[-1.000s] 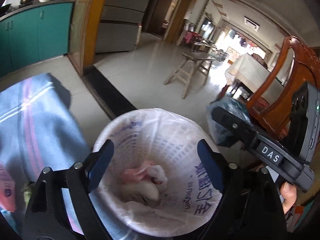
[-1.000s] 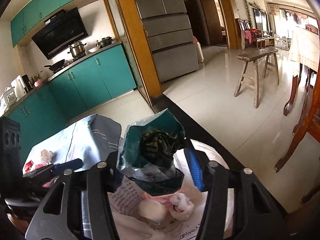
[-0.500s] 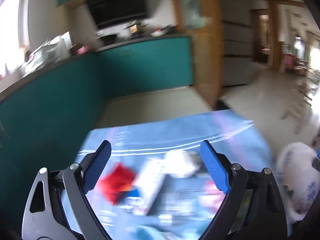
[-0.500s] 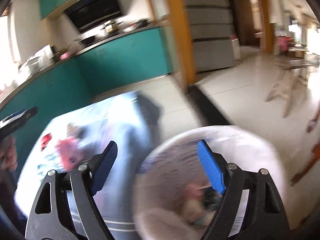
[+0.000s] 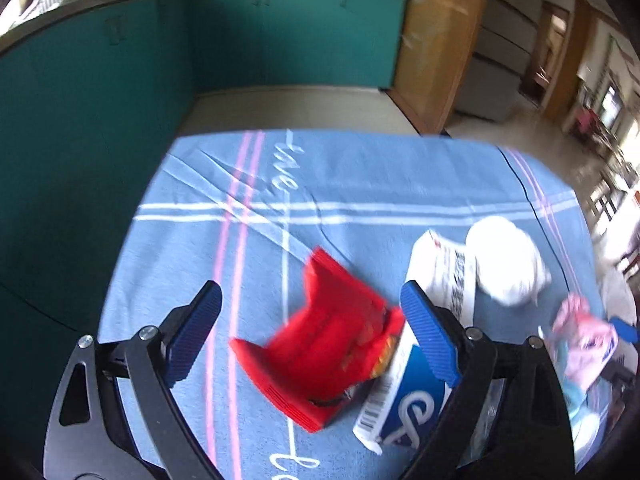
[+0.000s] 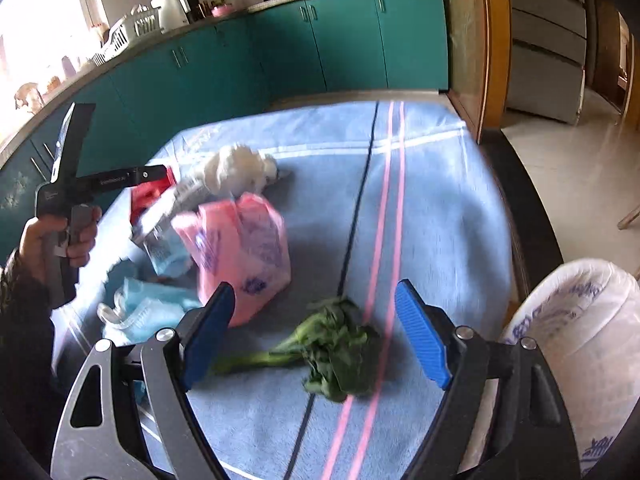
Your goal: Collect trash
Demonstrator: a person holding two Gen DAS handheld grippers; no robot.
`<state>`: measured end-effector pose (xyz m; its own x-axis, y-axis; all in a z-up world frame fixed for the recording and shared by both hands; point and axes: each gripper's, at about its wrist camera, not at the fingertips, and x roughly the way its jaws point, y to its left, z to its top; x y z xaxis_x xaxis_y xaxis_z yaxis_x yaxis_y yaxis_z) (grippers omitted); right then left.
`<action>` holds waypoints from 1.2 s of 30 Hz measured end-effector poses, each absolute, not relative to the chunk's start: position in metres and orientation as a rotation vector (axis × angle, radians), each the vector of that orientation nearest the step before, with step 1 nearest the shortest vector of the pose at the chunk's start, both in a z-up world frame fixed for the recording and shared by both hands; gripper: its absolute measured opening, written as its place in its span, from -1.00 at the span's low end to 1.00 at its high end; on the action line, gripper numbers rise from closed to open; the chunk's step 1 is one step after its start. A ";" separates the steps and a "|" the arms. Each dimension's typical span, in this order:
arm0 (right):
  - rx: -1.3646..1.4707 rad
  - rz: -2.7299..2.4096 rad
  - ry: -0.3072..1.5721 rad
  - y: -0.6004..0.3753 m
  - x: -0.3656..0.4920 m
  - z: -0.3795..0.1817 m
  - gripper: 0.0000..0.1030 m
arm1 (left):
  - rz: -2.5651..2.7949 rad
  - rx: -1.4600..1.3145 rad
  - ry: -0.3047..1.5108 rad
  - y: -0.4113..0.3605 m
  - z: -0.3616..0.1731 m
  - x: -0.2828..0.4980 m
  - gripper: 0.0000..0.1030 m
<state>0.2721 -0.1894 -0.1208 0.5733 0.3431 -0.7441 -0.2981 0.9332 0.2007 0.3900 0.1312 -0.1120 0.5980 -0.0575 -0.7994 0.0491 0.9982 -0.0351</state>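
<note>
Blue-clothed table (image 5: 360, 184) is carrying litter; left claw (image 5: 312, 332) is gaping over a red wrapper (image 5: 320, 344), right claw (image 6: 316, 336) (just opened, empty) over greens (image 6: 332, 352).

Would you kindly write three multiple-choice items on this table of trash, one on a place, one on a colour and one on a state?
1. Where does the leafy vegetable lie?
A. On the blue cloth, ahead of the right gripper
B. Inside the lined bin
C. On the kitchen counter

2. What colour is the opened carton ahead of the left gripper?
A. Green
B. Red
C. Yellow

3. How does the right gripper stand?
A. Shut on the vegetable
B. Shut on the pink bag
C. Open, holding nothing

Answers:
1 A: the greens rest on the cloth between the fingers' line of sight, while the bin stands off at the right.
2 B: the carton is bright red against the cloth.
3 C: its jaws have just been opening and stand wide apart, with no pad touching the vegetable.
</note>
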 end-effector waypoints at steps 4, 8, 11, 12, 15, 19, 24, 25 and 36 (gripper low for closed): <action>0.023 0.377 0.885 -0.189 0.265 -0.123 0.56 | -0.067 0.095 0.930 0.125 -0.121 0.373 0.35; 0.022 0.377 0.906 -0.191 0.268 -0.131 0.56 | -0.088 0.107 0.944 0.121 -0.126 0.363 -0.30; 0.035 0.386 0.919 -0.190 0.271 -0.136 0.56 | -0.081 0.091 0.926 0.125 -0.120 0.351 -0.35; 0.032 0.384 0.920 -0.190 0.270 -0.136 0.56 | -0.082 0.078 0.910 0.126 -0.115 0.347 -0.36; -0.014 0.369 0.922 -0.183 0.270 -0.139 0.56 | -0.069 0.045 0.825 0.130 -0.092 0.330 -0.36; -0.064 0.364 0.929 -0.172 0.270 -0.145 0.25 | -0.068 -0.021 0.715 0.129 -0.062 0.312 -0.36; -0.089 0.378 0.903 -0.165 0.267 -0.144 -0.16 | -0.093 -0.035 0.608 0.112 -0.034 0.293 -0.35; -0.094 0.375 0.898 -0.165 0.266 -0.142 -0.26 | -0.107 -0.037 0.597 0.108 -0.031 0.289 -0.36; -0.029 0.392 0.829 -0.193 0.258 -0.120 -0.67 | -0.175 0.022 0.585 0.077 -0.028 0.279 -0.35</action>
